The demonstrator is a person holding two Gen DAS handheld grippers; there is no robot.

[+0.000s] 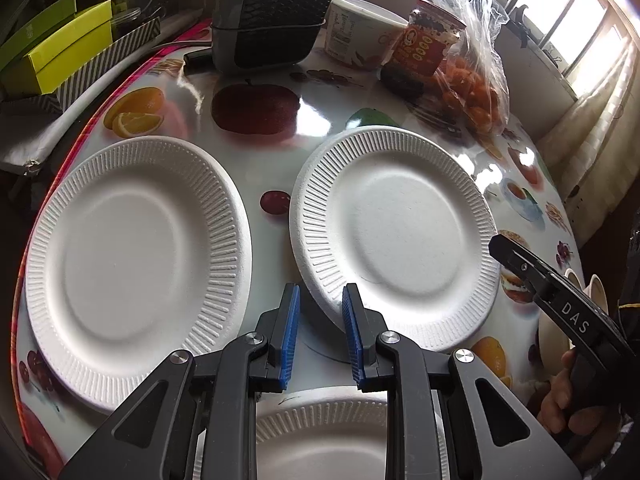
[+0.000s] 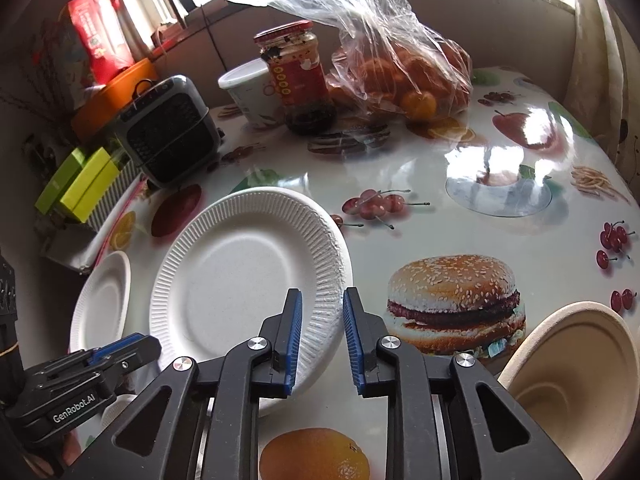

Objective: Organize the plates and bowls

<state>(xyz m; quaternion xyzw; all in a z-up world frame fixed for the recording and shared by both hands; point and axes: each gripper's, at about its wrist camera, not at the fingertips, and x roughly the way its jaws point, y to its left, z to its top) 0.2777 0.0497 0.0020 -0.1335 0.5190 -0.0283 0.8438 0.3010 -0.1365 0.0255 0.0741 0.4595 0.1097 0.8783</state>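
Round table [image 1: 276, 168] under a glossy fruit-and-burger print cloth. Three white paper plates laid out in the left wrist view: left plate [image 1: 136, 264] near the table's left edge, right plate [image 1: 396, 236] just beside it with a strip of cloth between, third plate [image 1: 320, 440] nearest, partly hidden under the gripper body. Left gripper [image 1: 320, 308] hovering over the gap between the left and right plates, blue pads [image 1: 291, 332] parted a little, nothing between them, no plate gripped. Right gripper [image 2: 322, 312] likewise slightly parted over the near right rim of the right plate [image 2: 248, 280]; rim edge showing in the gap, pads not pressing on it, nothing held. Beige bowl [image 2: 576, 380] tilted at the near right edge of the table, just right of the right gripper. Hand [image 1: 568, 400] visible on the right gripper's handle. At the far side: dark small heater [image 1: 276, 16], white tub [image 1: 360, 32], red-labelled jar [image 1: 428, 40], clear plastic bag of oranges [image 1: 472, 80]. Yellow-green boxes [image 1: 60, 52] off the table to the far left.
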